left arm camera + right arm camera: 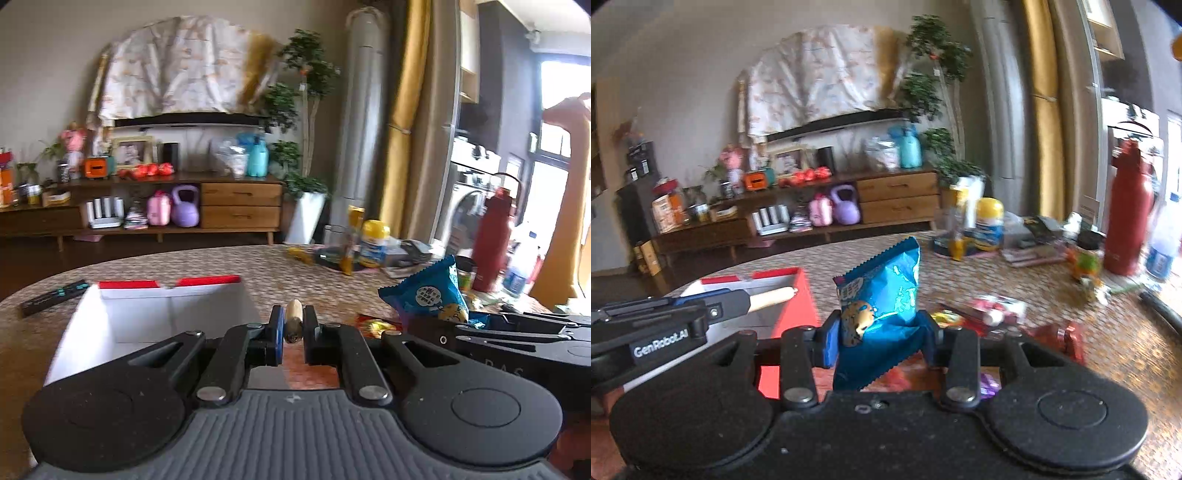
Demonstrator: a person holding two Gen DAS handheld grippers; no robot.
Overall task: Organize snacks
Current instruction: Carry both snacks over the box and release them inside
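Risk of a drop short of the box (pixel 110 317): thin sausage stick (pixel 293 321) pinched only at its end by the left gripper (pixel 293 325), slippery blue packet (pixel 882 295) clamped low in the right gripper (pixel 881 332). Both carried just beside the box, the sausage nearer its opening. More snacks (pixel 990 310) loose right of the box.

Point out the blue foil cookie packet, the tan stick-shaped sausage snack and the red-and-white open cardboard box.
blue foil cookie packet (pixel 882 291), right wrist view, front panel.
tan stick-shaped sausage snack (pixel 294 321), left wrist view, its end.
red-and-white open cardboard box (pixel 207 306), left wrist view, white inner wall.
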